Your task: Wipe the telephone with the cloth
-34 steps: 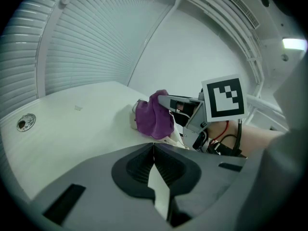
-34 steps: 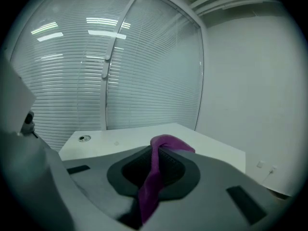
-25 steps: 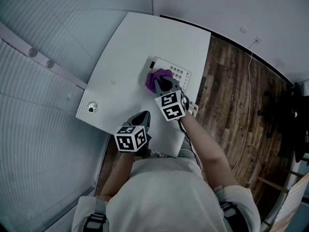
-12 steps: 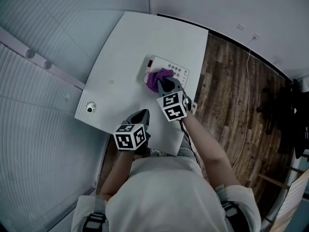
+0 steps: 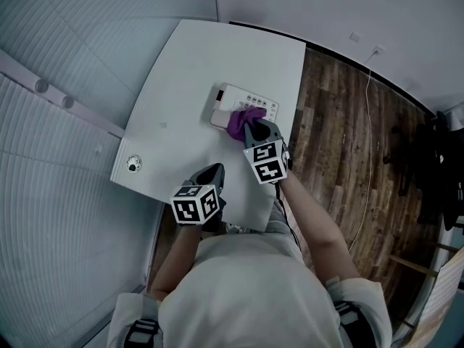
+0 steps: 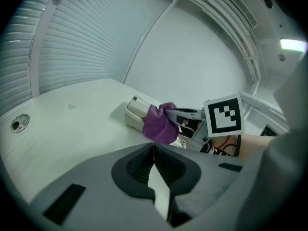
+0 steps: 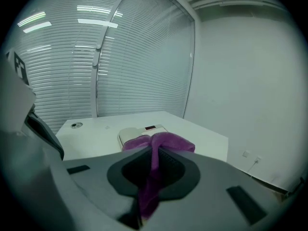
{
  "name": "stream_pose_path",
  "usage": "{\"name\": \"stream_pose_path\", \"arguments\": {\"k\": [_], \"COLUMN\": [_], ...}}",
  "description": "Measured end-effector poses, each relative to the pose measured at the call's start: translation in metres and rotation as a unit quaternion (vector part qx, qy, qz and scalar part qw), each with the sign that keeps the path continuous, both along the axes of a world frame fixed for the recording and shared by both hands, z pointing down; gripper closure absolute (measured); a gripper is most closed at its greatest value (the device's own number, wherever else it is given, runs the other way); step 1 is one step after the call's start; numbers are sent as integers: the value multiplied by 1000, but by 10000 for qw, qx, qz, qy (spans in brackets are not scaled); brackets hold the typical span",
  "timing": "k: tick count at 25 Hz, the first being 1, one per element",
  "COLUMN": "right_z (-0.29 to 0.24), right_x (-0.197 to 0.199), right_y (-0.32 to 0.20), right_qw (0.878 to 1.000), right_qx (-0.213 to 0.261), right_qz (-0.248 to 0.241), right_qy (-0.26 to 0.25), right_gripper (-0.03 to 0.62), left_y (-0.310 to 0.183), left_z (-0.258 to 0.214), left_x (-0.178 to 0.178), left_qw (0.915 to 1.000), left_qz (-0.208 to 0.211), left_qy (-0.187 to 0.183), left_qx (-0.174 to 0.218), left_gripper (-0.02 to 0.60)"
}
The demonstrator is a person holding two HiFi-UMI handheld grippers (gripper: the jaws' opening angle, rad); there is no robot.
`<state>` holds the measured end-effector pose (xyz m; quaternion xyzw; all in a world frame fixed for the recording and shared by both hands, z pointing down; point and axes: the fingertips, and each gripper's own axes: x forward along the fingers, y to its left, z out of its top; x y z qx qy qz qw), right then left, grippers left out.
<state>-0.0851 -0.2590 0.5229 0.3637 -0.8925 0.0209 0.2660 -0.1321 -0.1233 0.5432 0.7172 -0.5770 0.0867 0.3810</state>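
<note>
White desk [image 5: 185, 78], pale telephone [image 5: 233, 96] under bunched purple cloth [image 5: 244, 119] pinched by right gripper [image 7: 153, 153], left gripper [image 6: 154, 149] closed, empty

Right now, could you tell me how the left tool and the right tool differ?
The right tool is clamped on the purple cloth; the left tool is shut on nothing. The right tool holds the cloth against the telephone; the left tool hovers by the table's near edge. Both have their jaws together.
</note>
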Motion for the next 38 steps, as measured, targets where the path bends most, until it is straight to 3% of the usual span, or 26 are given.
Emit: {"name": "stream_pose_path", "arguments": {"k": [38], "right_z": [45], "right_x": [86], "right_y": [12], "right_qw": [9950], "right_qx": [-388], "right_qz": [855], "right_qy": [336], "right_gripper": [551], "left_y": [-30], "left_z": [-8], "left_x": [29], "left_qw": [9994], "left_qz": [209], "left_qy": [221], "left_qx": [142], "left_gripper": [560]}}
